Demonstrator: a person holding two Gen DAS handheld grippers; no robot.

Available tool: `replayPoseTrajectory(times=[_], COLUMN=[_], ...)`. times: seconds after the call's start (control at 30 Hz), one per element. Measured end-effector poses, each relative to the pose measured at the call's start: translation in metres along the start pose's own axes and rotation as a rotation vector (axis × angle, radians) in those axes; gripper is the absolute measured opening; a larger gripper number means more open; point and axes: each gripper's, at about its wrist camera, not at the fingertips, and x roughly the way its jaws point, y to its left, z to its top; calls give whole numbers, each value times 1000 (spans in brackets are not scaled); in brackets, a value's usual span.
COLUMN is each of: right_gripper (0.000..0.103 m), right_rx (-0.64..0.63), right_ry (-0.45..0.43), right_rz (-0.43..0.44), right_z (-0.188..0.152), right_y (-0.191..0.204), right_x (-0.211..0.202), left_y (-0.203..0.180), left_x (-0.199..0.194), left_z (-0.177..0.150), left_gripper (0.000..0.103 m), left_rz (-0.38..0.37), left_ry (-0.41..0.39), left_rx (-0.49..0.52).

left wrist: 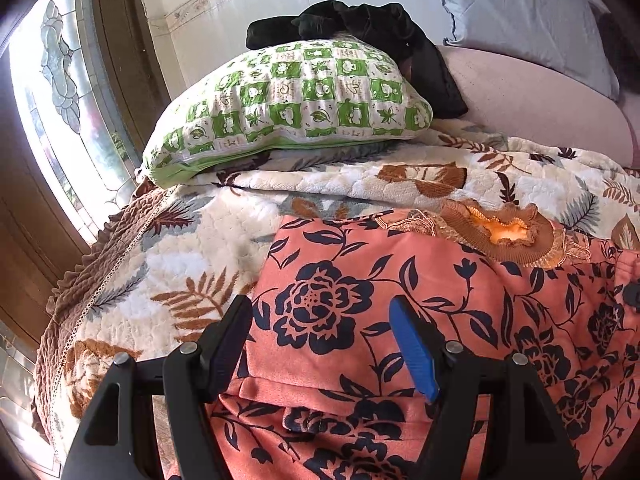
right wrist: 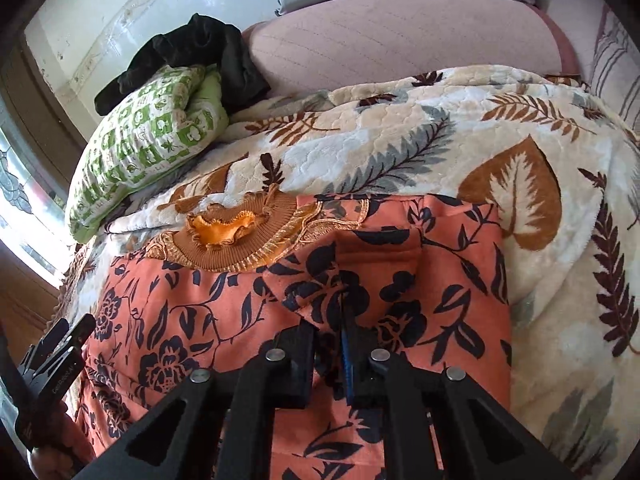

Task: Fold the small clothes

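We had the floral top (right wrist: 224, 320) flat on the leaf-print blanket (right wrist: 400, 148), ribbed collar (right wrist: 236, 240) at the far end from both tongs, so the body lay between us and the collar.

Right tongs (right wrist: 342, 344): pressed together, pinching a raised fold of the top just ahead of the fingertips. The cloth tented up there, and a flap already lay turned over toward the middle on the far side of the pinch. We judged this grip was there to carry the right side inward for a lengthwise fold.

Left tongs (left wrist: 320, 344): spread, hanging over the top near its left edge, with cloth showing between the fingers (left wrist: 416, 356). We could not tell whether the pads touched it; nothing was gripped. A crease ran across the cloth just below the fingertips. Probably staged to hold that side down or take the matching edge.

Edges: the top's left edge ran straight away from the left tongs toward the collar, bare blanket just outside it. The right edge sat near the big brown leaf beyond the right tongs.

Room: open blanket on both sides and past the collar. The green checked pillow (left wrist: 288, 96) and the black garment (left wrist: 360, 36) on it sat well beyond the collar, clear of the fold. The blanket's brown trim (left wrist: 100, 264), left of the left tongs, marked the bed edge, so we had less slack that way.
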Motion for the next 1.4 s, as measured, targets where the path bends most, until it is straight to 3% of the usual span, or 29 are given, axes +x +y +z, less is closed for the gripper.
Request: replayPoseTrajectory(times=[0.4,0.57,0.63,0.77,0.83,0.93,1.0,1.07,1.13,1.17,1.23,1.27,1.4], right_gripper=[16,24,31,32,32,32,32,32,32,32,25,10,8], right_rx=[149,130,116,169,194,141,115,79,72,78,79,101,113], right_ry=[132,37,-21,-108,-147,-150,-121,-87,6,57,177,187,125], right_rz=[27,2,-47,-139,-124,10,106,145,160,136,6,-5,-8], right_z=[-12,-5,-2,8,11,14,14,13,11,9,0,-4,2], right_y=[-42,-40,-39,-58,-67,-57,-46,-35,-33,-36,-46,-55,-59], right_x=[-1,-19,-28,-44,-51,-48,-39,-27,-8,1,19,21,5], left_y=[0,0,0,0,-1,-7,-15,-24,-32,-33,-29,-27,-25], left_x=[-2,-2,-2,-1,-1,1,8,15,23,26,31,32,28], left_z=[0,0,1,1,1,-1,-4,-10,-14,-16,-16,-16,-13], left_gripper=[72,72,72,72,72,72,72,72,72,72,72,72,72], left_rz=[3,2,3,1,-2,-24,-57,-70,-63,-57,-68,-72,-69], left_ry=[-7,-7,-8,-6,-5,9,56,93,129,145,167,174,151], left_rx=[-3,-9,-9,-12,-13,1,29,62,103,109,83,65,46])
